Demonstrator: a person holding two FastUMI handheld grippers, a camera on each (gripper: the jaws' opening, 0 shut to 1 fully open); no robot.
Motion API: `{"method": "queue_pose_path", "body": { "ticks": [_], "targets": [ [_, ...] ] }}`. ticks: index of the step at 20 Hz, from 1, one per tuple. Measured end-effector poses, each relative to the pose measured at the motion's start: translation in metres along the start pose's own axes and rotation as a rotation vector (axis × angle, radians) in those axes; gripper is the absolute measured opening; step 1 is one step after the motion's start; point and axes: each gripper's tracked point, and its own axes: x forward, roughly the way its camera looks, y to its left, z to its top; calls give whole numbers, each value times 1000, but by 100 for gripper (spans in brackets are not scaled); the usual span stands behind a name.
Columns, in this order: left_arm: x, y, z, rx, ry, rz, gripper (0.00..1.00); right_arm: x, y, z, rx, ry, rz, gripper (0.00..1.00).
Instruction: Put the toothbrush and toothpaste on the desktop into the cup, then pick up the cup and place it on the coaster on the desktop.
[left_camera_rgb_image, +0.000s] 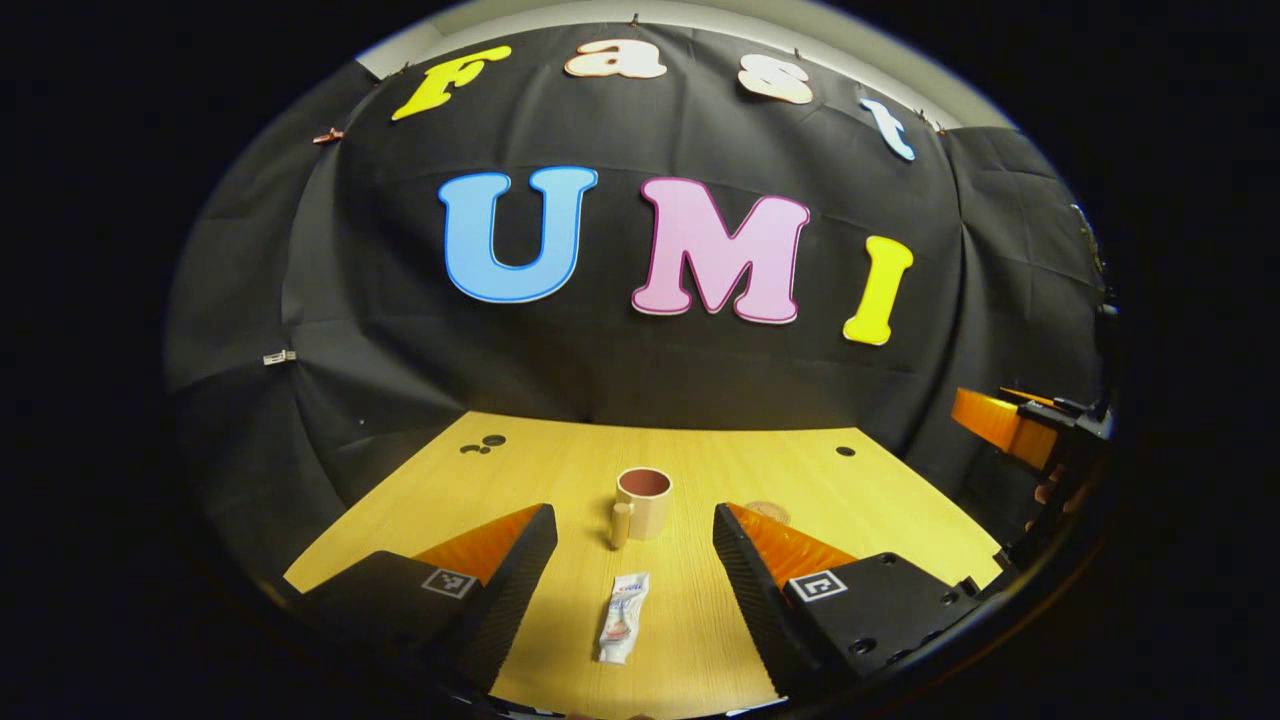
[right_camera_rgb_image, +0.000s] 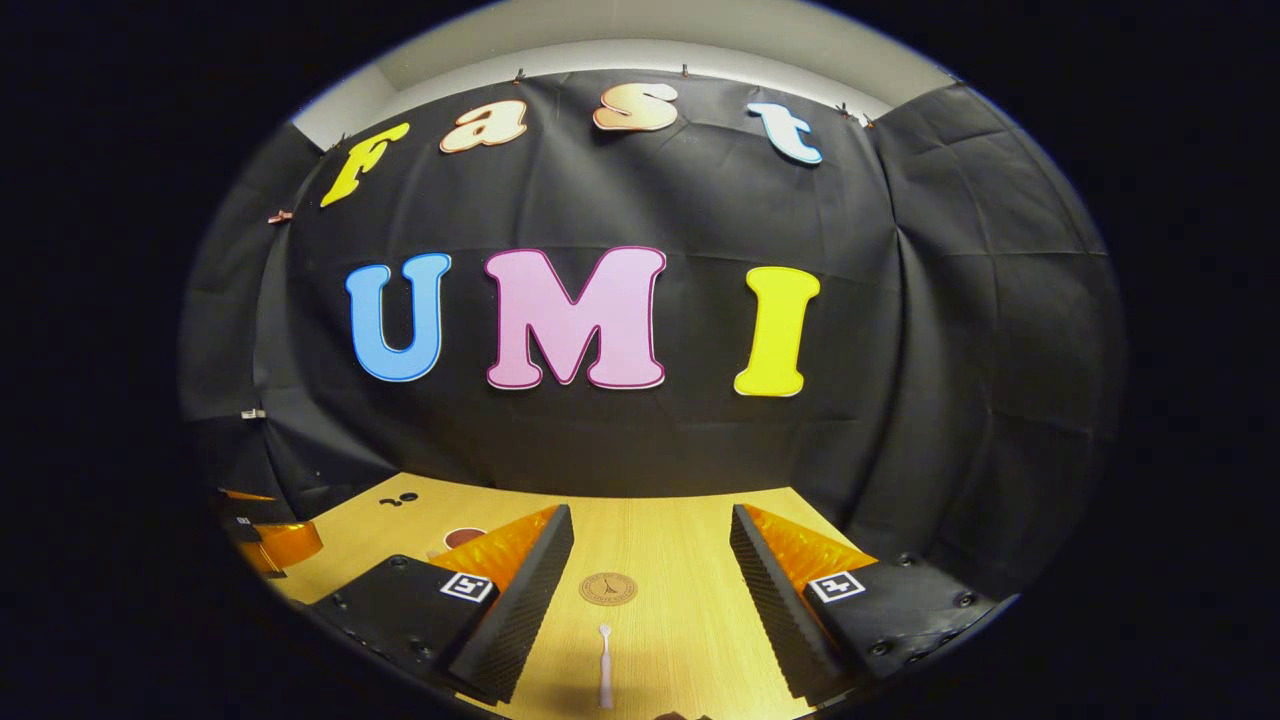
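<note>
While both grippers hang above the wooden surface (left_camera_rgb_image: 880, 500), their jaws stand wide and hold nothing. In the left gripper view, the left gripper (left_camera_rgb_image: 635, 540) frames the toothpaste (left_camera_rgb_image: 623, 617), which lies flat on the surface, and the cup (left_camera_rgb_image: 643, 501) stands upright just behind it, with its handle toward the camera. In the right gripper view, the right gripper (right_camera_rgb_image: 650, 560) frames the toothbrush (right_camera_rgb_image: 605, 665), lying with its head near the round coaster (right_camera_rgb_image: 608, 588), not touching it.
</note>
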Motion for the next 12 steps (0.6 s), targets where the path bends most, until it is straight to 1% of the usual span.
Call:
{"method": "queue_pose_path", "body": {
  "ticks": [4,6,12],
  "targets": [
    [13,3,-21,-11,64,11,98,12,2,-11,-6,32,13,97],
    [22,6,-33,-19,90,28,97,20,4,-16,-7,47,28,97],
    [52,11,-93,9,216,79,98,51,5,-37,-53,93,78,97]
  ]
}}
